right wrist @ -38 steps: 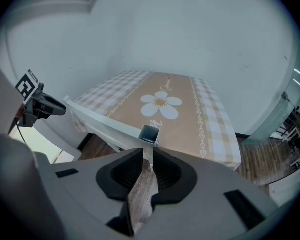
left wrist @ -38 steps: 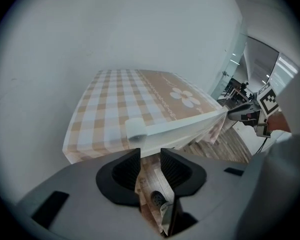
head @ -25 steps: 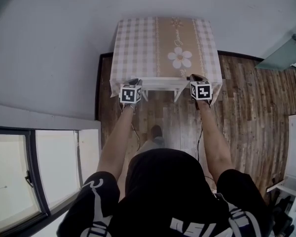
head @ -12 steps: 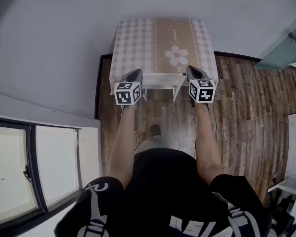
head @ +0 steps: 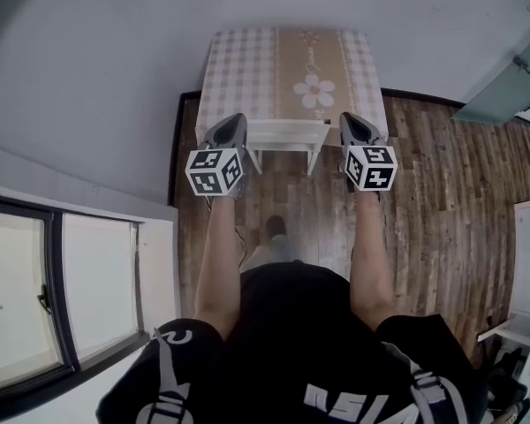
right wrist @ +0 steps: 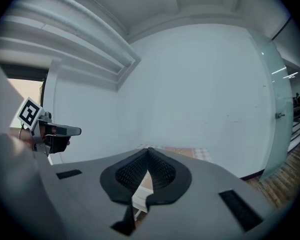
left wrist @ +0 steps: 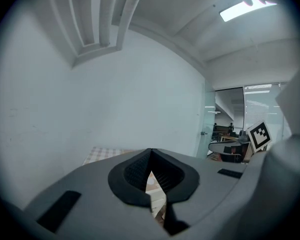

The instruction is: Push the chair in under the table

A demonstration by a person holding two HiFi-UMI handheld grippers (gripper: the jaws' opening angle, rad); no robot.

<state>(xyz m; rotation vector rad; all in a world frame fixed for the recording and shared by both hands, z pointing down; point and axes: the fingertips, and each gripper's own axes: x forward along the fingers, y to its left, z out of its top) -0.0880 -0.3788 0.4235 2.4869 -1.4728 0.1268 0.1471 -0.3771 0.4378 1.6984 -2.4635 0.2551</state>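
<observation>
Now the chair (head: 287, 133) sits tucked under the bench's (head: 247, 69) near edge with only its white back showing, so the push looks done. Your left tongs (head: 230, 124) and right tongs (head: 355, 122) hover above that edge, both closed on nothing.

Black short-sleeved top (head: 283, 343) with white graphic print on shoulders and back. Light grey trousers (head: 269, 254), dark shoe (head: 276, 228). Left gripper (head: 238, 117) and right gripper (head: 350, 118) have grey tapered shells, black ribbed pads (left wrist: 135, 171) and black rectangular insets on the shell. Each carries a white marker cube (head: 215, 171) printed with black square patterns.
</observation>
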